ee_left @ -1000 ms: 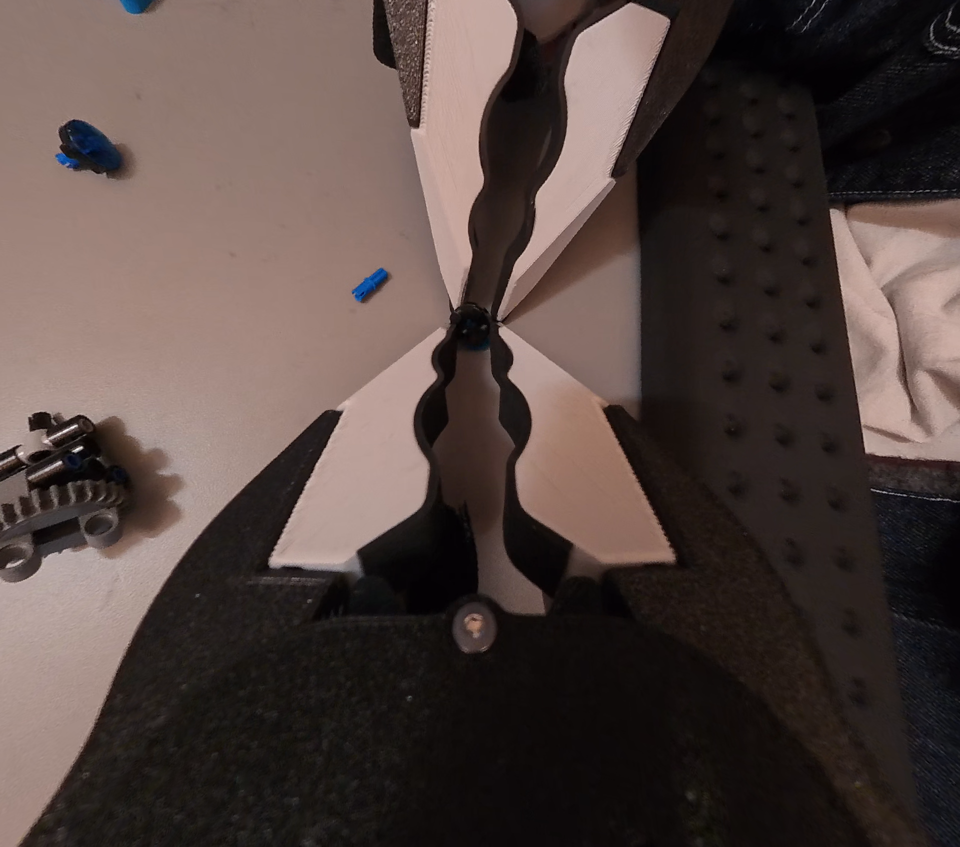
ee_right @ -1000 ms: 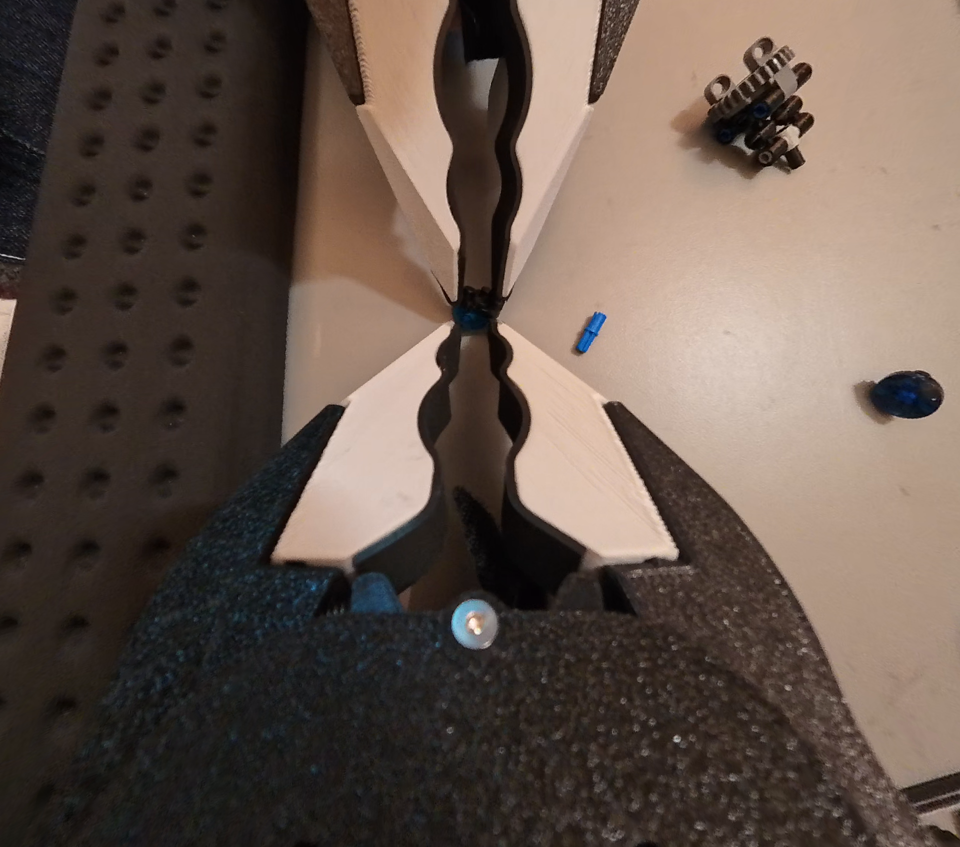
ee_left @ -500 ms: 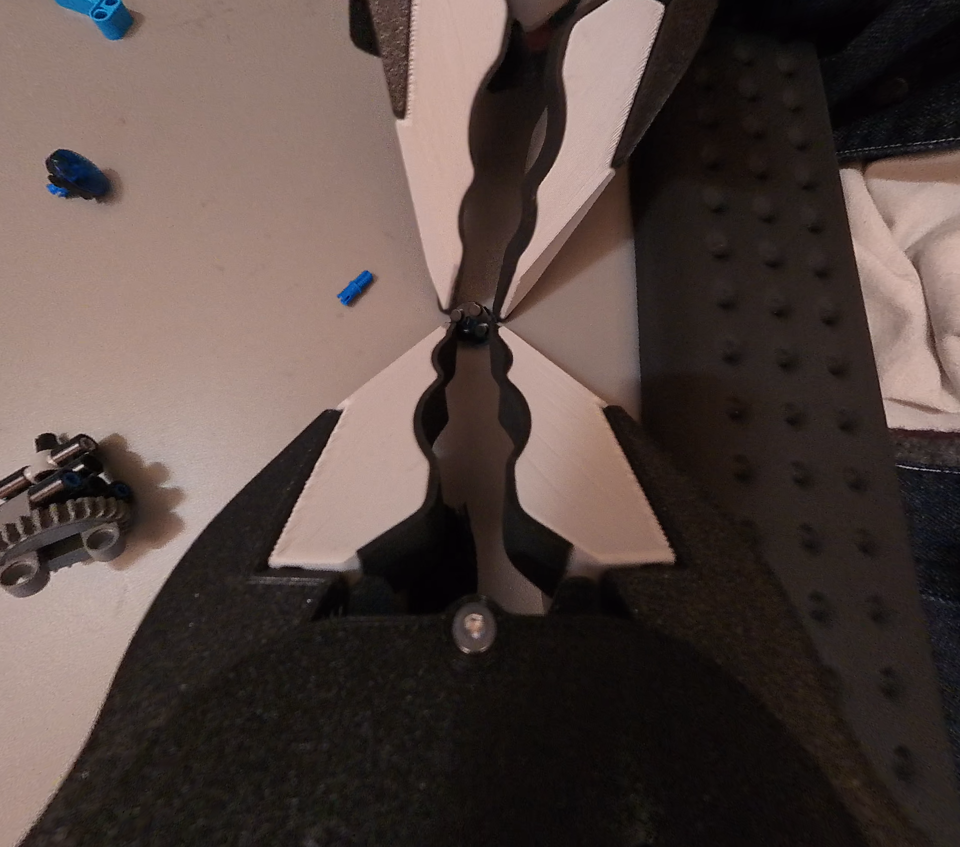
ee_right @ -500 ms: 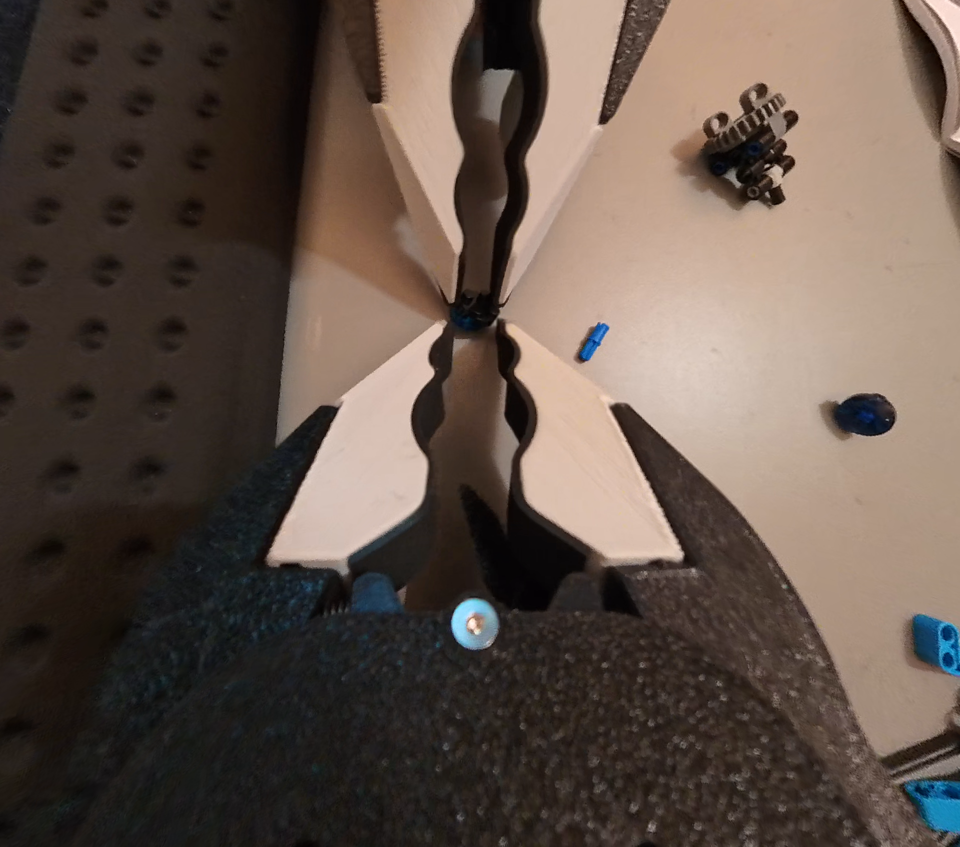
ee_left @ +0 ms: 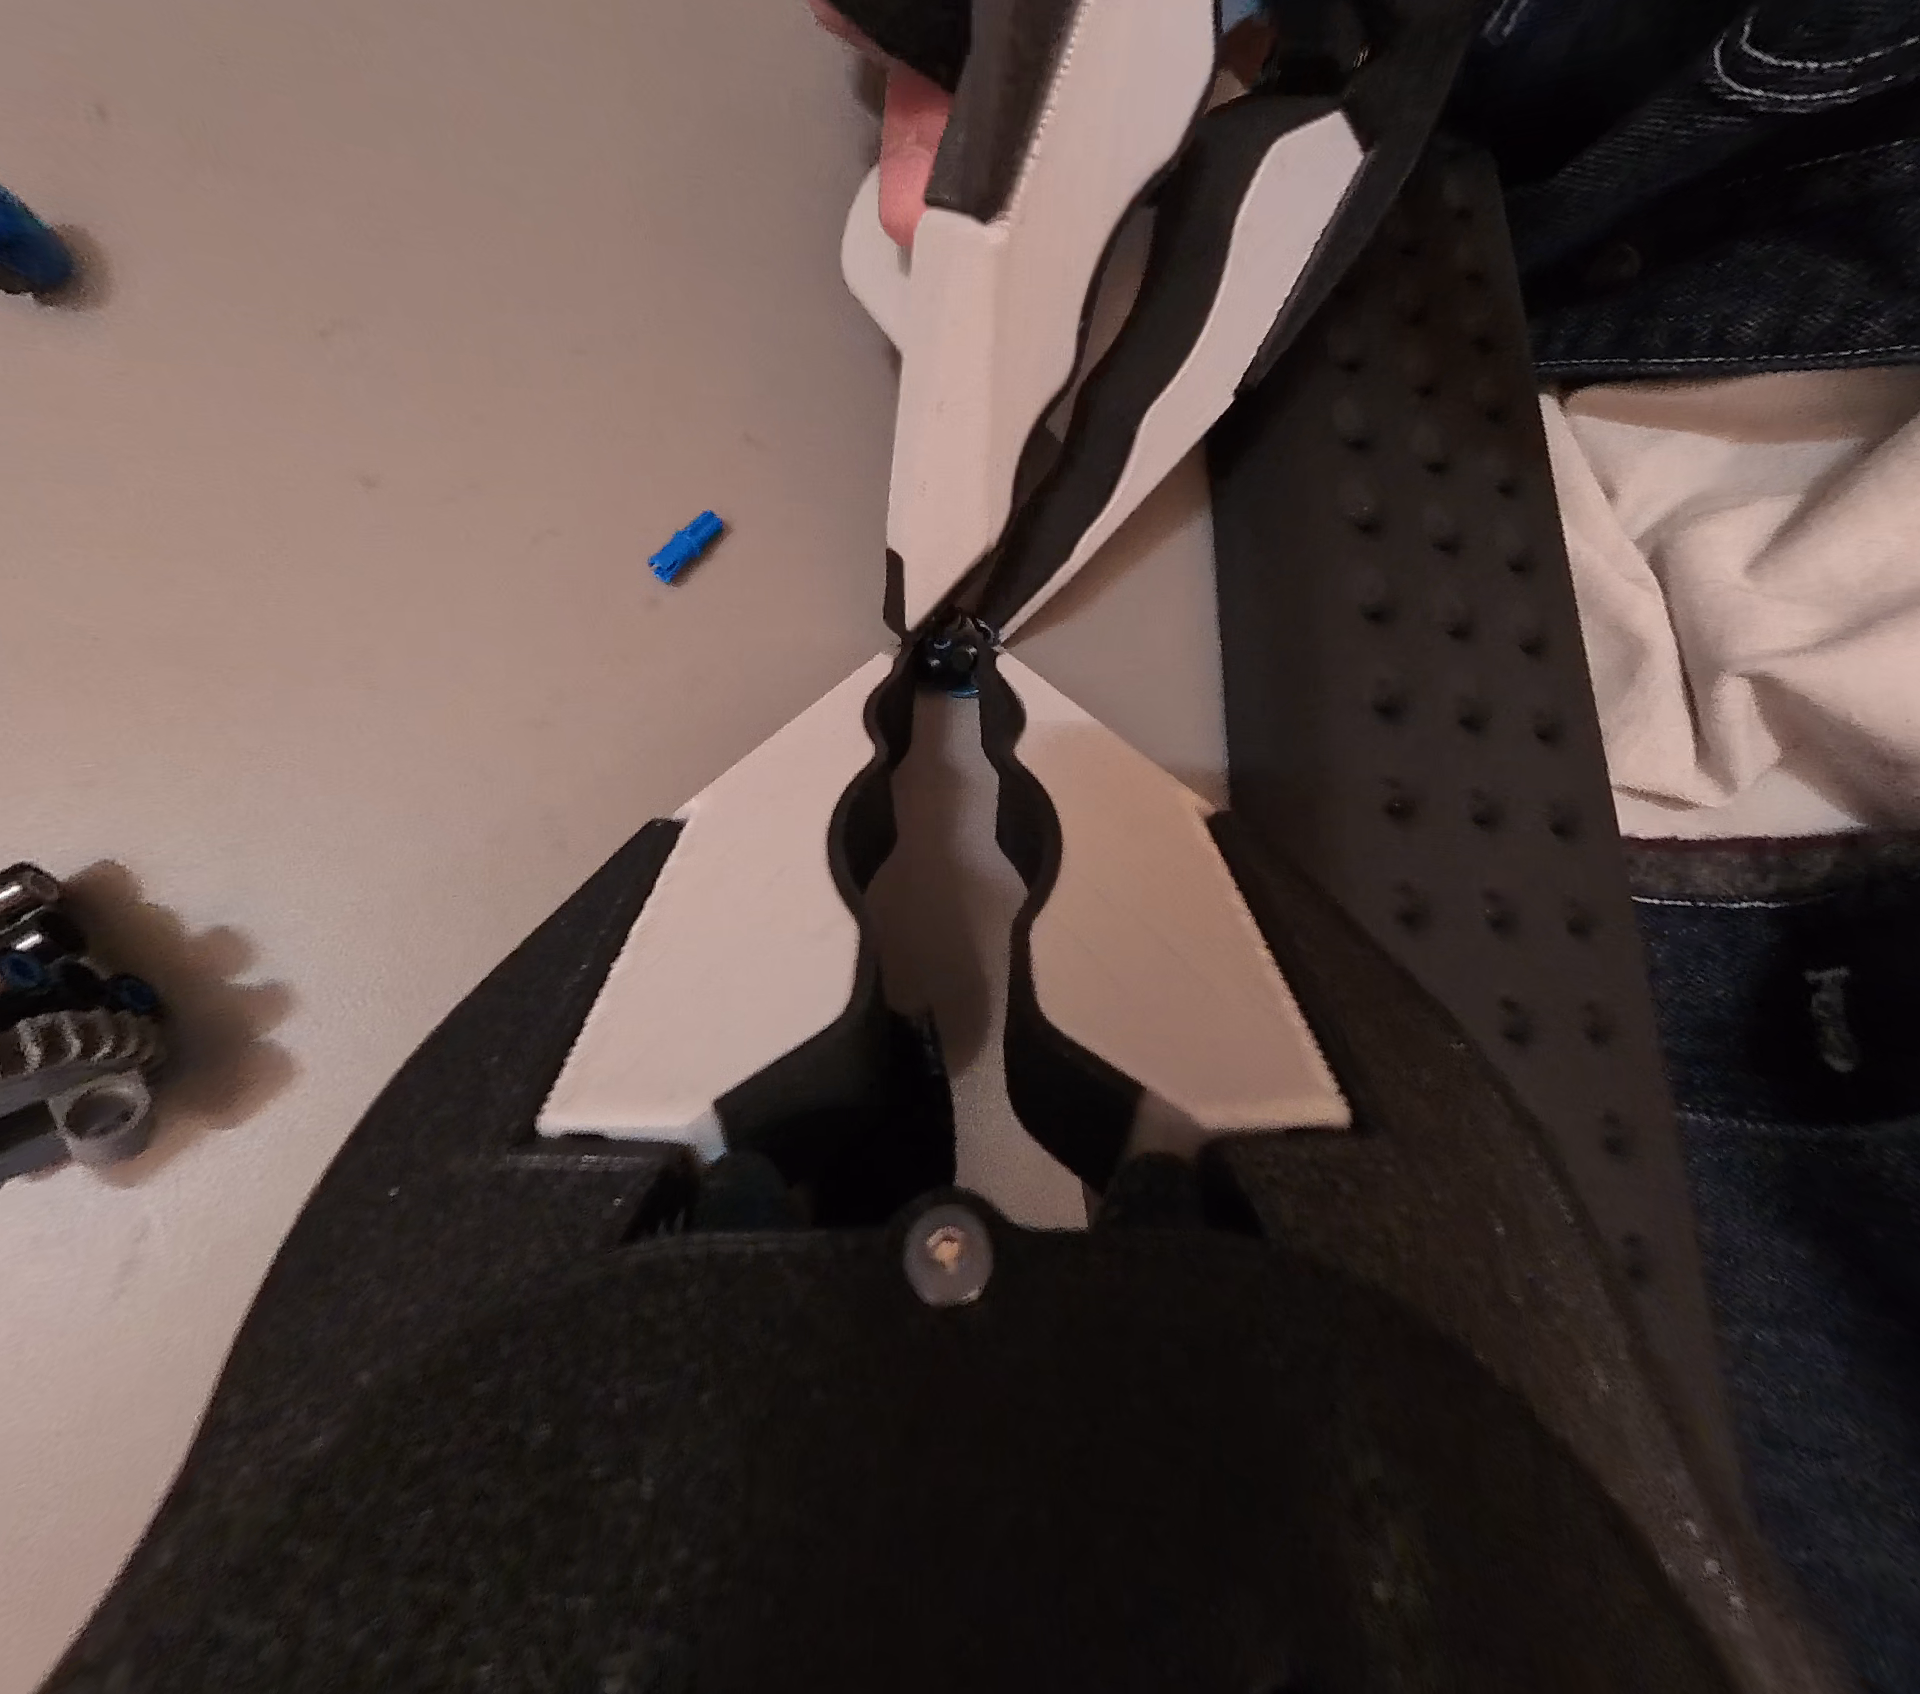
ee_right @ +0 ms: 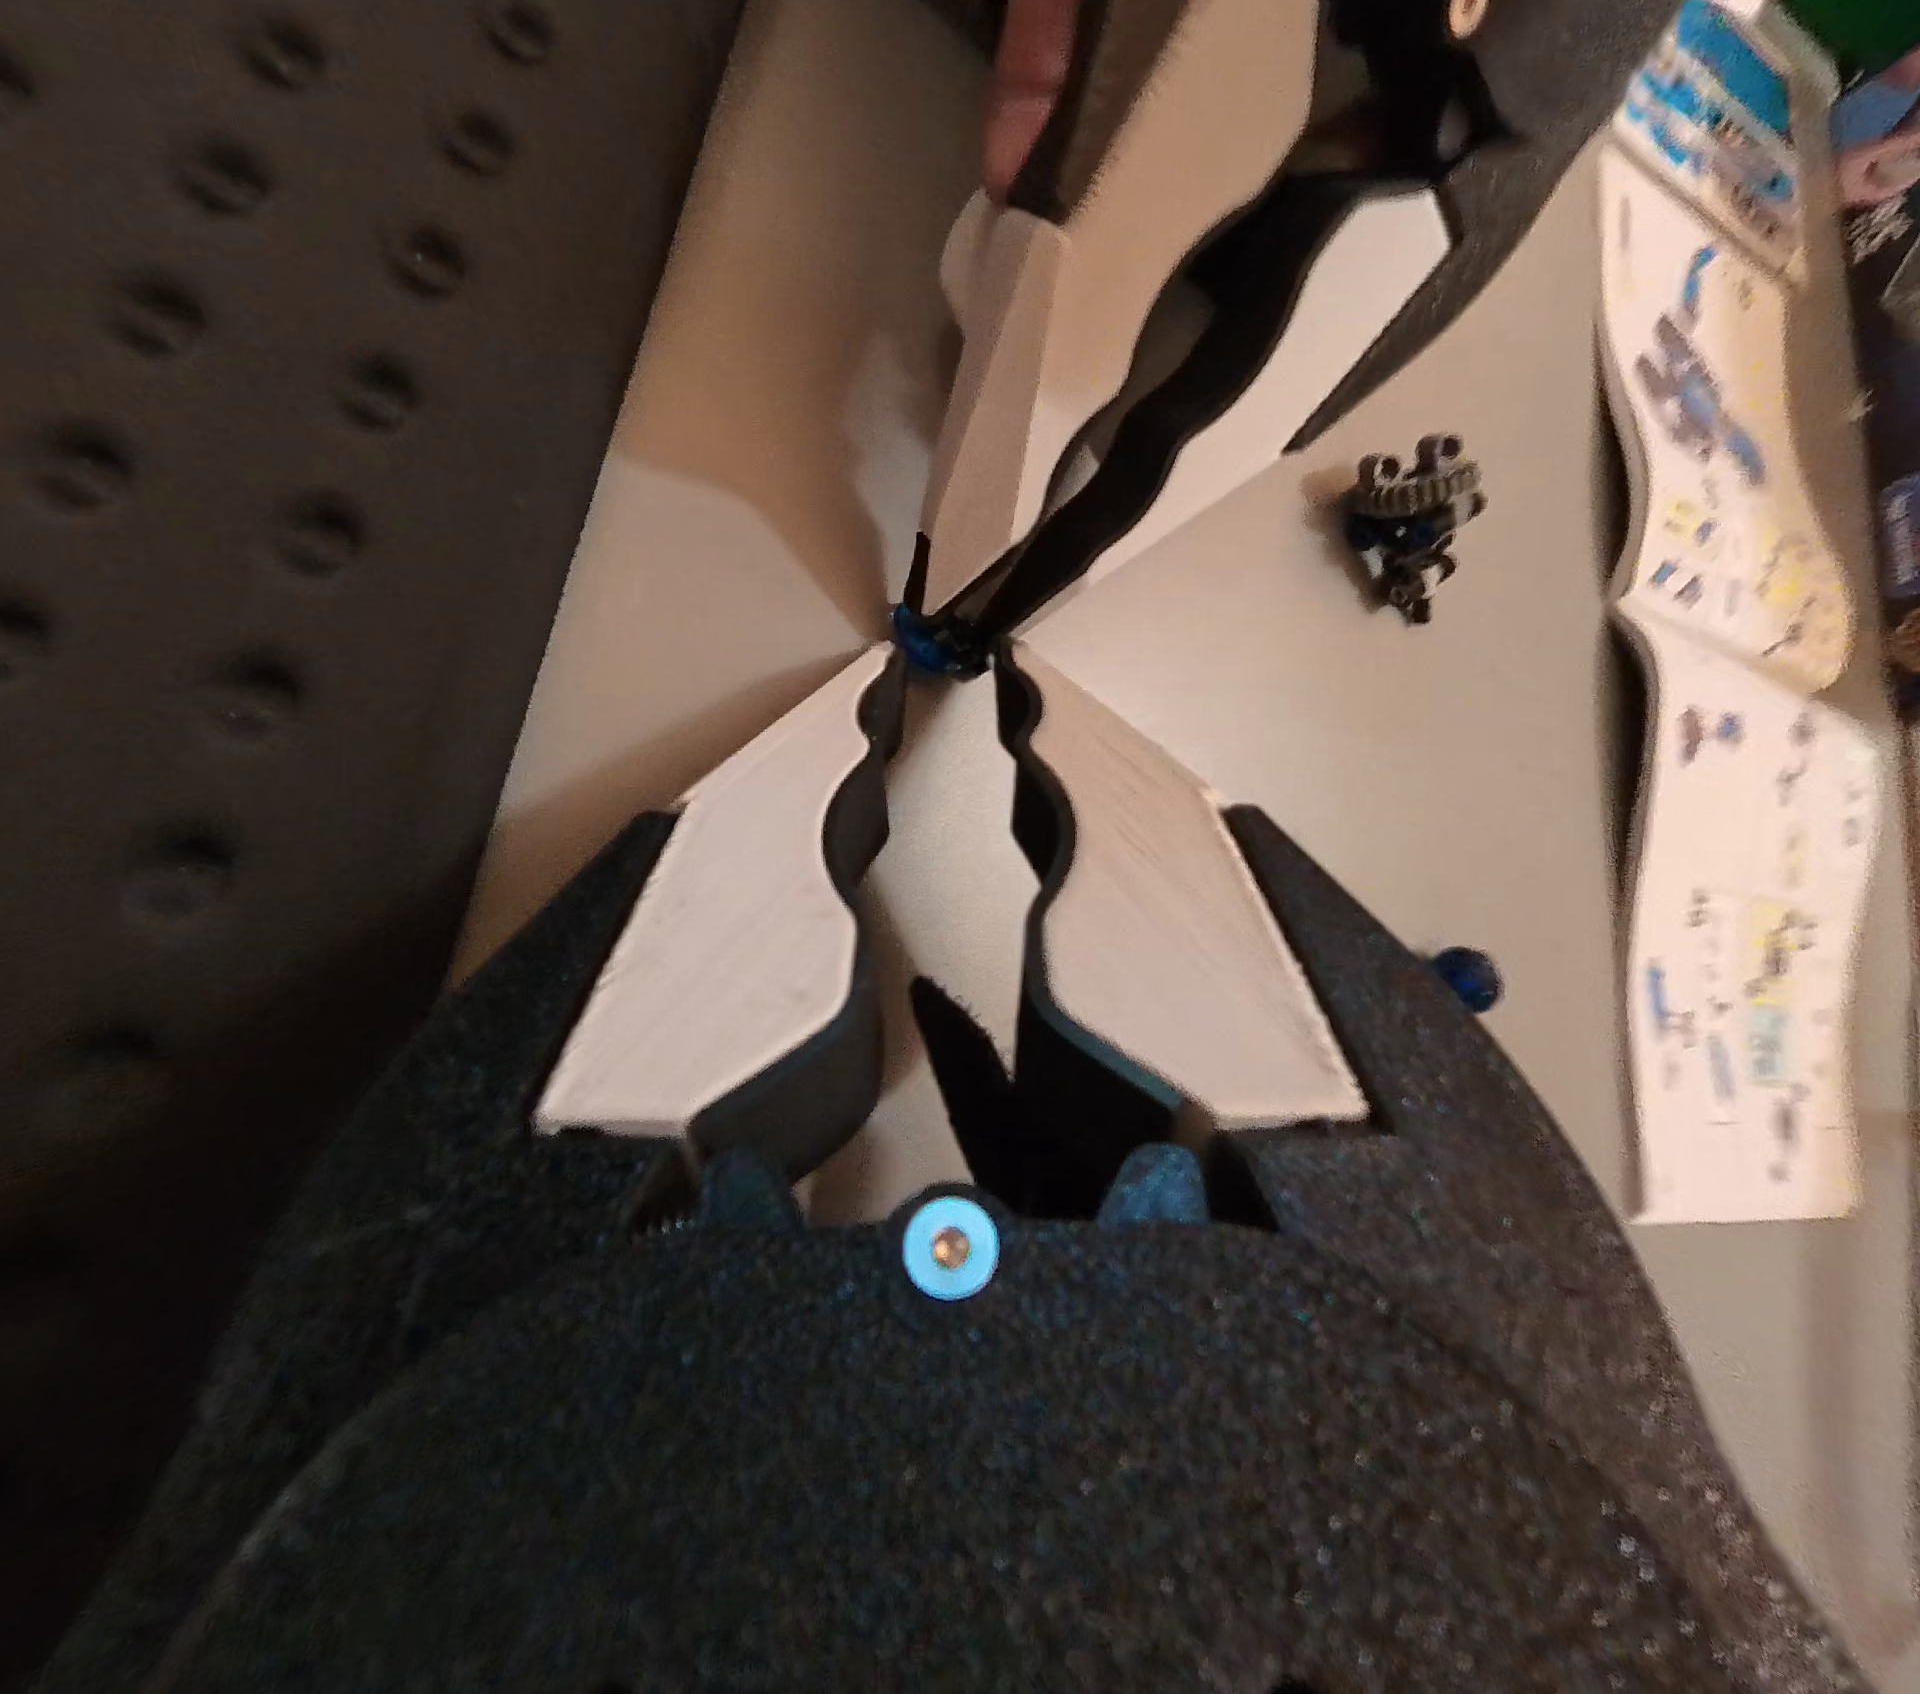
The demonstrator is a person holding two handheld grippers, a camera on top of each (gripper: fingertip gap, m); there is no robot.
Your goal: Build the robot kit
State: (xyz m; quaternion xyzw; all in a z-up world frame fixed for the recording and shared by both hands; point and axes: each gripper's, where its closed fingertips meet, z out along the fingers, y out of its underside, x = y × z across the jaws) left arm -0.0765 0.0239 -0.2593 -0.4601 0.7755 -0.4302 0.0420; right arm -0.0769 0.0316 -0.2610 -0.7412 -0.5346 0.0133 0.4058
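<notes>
I see white gripper fingers (ee_left: 1132,948) edged black, pinching a small black-and-blue piece (ee_left: 951,657). At left, a bright blue pin (ee_left: 684,547) on the beige tabletop (ee_left: 416,294).

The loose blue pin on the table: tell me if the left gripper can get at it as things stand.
Probably not yet. The left gripper is shut on a small black and blue piece that the right gripper also pinches. The blue pin lies bare on the table beside them, nothing covering it.

A tiny black-and-blue toy piece (ee_left: 951,657) is pinched tip-to-tip between both grippers, above the beige table (ee_left: 416,294), near the loose blue pin (ee_left: 686,547)
</notes>
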